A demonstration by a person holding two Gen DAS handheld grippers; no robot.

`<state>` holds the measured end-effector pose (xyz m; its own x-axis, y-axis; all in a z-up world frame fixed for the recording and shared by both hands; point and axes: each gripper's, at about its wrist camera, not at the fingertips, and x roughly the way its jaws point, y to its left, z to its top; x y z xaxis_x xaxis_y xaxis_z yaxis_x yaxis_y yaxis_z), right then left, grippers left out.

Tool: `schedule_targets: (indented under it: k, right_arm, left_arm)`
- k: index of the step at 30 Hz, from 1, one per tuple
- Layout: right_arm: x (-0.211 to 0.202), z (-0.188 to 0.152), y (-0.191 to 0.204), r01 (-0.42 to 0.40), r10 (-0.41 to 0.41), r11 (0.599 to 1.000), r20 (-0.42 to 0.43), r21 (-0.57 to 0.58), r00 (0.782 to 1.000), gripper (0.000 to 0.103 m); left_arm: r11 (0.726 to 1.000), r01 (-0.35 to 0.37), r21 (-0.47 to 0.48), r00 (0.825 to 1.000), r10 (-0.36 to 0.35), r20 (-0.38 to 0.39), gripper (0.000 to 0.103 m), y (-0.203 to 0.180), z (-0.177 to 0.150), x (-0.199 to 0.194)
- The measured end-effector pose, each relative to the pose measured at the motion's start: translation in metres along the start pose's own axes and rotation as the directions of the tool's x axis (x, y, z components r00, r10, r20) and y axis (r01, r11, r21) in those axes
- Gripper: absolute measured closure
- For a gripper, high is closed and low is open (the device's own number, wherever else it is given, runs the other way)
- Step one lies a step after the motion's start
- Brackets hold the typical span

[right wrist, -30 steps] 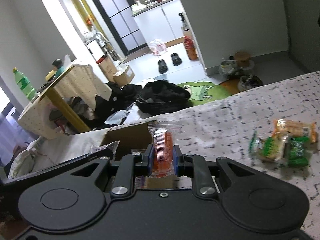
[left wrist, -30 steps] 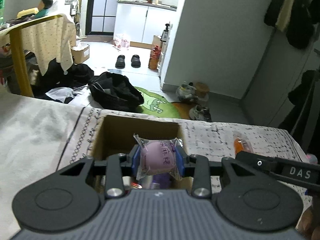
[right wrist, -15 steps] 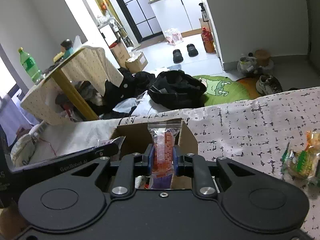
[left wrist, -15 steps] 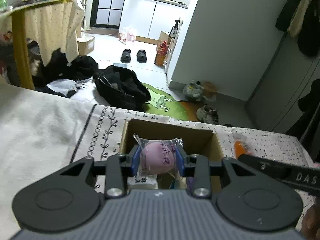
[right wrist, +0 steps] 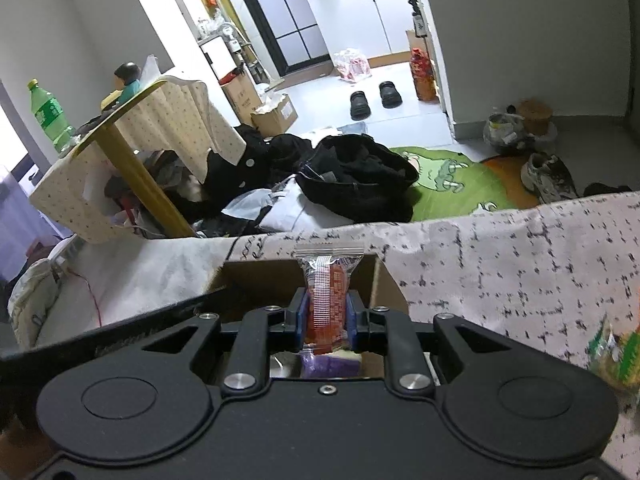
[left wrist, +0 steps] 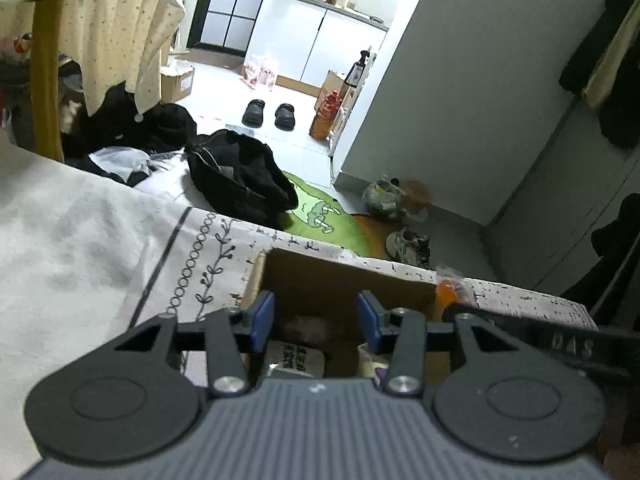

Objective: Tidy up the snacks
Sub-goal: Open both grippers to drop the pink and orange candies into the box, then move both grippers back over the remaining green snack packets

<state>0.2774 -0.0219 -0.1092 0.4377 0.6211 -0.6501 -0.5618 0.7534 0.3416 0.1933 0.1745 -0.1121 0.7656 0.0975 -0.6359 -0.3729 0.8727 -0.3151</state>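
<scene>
An open cardboard box (left wrist: 348, 268) sits on the patterned cloth. My left gripper (left wrist: 316, 314) hangs over it, its jaws opening, with nothing between the blue pads. A blurred purple snack (left wrist: 306, 326) lies below them inside the box, beside a grey packet (left wrist: 294, 356). In the right wrist view my right gripper (right wrist: 326, 314) is over the same box (right wrist: 386, 280). Its jaws are opening, and the pads still touch an upright orange snack packet (right wrist: 326, 280). A purple packet (right wrist: 328, 362) lies in the box beneath it.
Green snack packets (right wrist: 616, 356) lie on the cloth at the right. Past the bed's edge the floor holds a black bag (left wrist: 240, 180), a green rug (right wrist: 444, 184), shoes and a draped yellow table (right wrist: 132, 168). My right gripper's body (left wrist: 560, 340) reaches in beside the box.
Both grippers moved in over the box. The left jaws spread and the purple snack dropped from them into the box. The orange packet stays between the right pads.
</scene>
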Motion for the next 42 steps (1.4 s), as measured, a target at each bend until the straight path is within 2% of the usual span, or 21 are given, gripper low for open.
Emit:
schedule_targets:
  k: [2, 4, 6, 15, 22, 23, 29, 32, 35, 39, 42]
  right_arm:
    - [-0.007, 0.002, 0.000, 0.003, -0.003, 1.000, 0.032, -0.004, 0.999, 0.064]
    - [-0.012, 0.003, -0.001, 0.010, -0.011, 1.000, 0.042, 0.006, 0.999, 0.060]
    - [-0.017, 0.001, -0.006, 0.014, -0.014, 1.000, 0.039, 0.023, 0.999, 0.057]
    - [-0.040, -0.017, -0.026, 0.054, -0.055, 0.997, 0.029, 0.060, 0.998, 0.049]
    - [-0.063, -0.034, -0.046, 0.104, -0.107, 0.991, 0.038, 0.080, 0.994, 0.031]
    - [-0.066, -0.037, -0.049, 0.115, -0.119, 0.990, 0.041, 0.087, 0.992, 0.027]
    - [-0.085, -0.043, -0.071, 0.154, -0.161, 0.982, 0.052, 0.109, 0.986, 0.017]
    - [-0.096, -0.046, -0.081, 0.180, -0.188, 0.978, 0.068, 0.104, 0.980, 0.011]
    - [-0.105, -0.047, -0.091, 0.199, -0.208, 0.974, 0.076, 0.103, 0.975, 0.009]
    - [-0.121, -0.051, -0.107, 0.211, -0.223, 0.970, 0.095, 0.121, 0.970, 0.006]
    - [-0.130, -0.053, -0.117, 0.195, -0.207, 0.974, 0.102, 0.115, 0.973, 0.005]
  left_arm:
    - [1.000, -0.004, -0.001, 1.000, 0.004, 0.008, 0.047, 0.000, -0.001, -0.006]
    - [1.000, -0.006, 0.004, 1.000, 0.006, 0.015, 0.034, -0.001, -0.003, -0.011]
    - [1.000, -0.014, 0.008, 1.000, 0.014, 0.017, 0.026, -0.004, -0.004, -0.016]
    - [0.999, -0.045, 0.006, 0.999, 0.045, 0.016, 0.016, -0.019, -0.009, -0.028]
    - [0.999, -0.027, 0.030, 0.999, 0.027, 0.028, 0.001, -0.040, -0.016, -0.037]
    - [0.999, -0.016, 0.036, 1.000, 0.015, 0.028, 0.000, -0.044, -0.017, -0.037]
    - [0.997, 0.014, 0.074, 1.000, -0.016, 0.021, 0.000, -0.069, -0.024, -0.036]
    - [0.994, 0.058, 0.092, 0.998, -0.059, 0.010, 0.000, -0.082, -0.026, -0.036]
    - [0.992, 0.065, 0.106, 0.997, -0.069, 0.028, 0.000, -0.096, -0.029, -0.038]
    - [0.987, 0.104, 0.125, 0.994, -0.107, 0.014, 0.000, -0.112, -0.033, -0.038]
    - [0.981, 0.131, 0.145, 0.991, -0.133, 0.001, 0.000, -0.125, -0.037, -0.039]
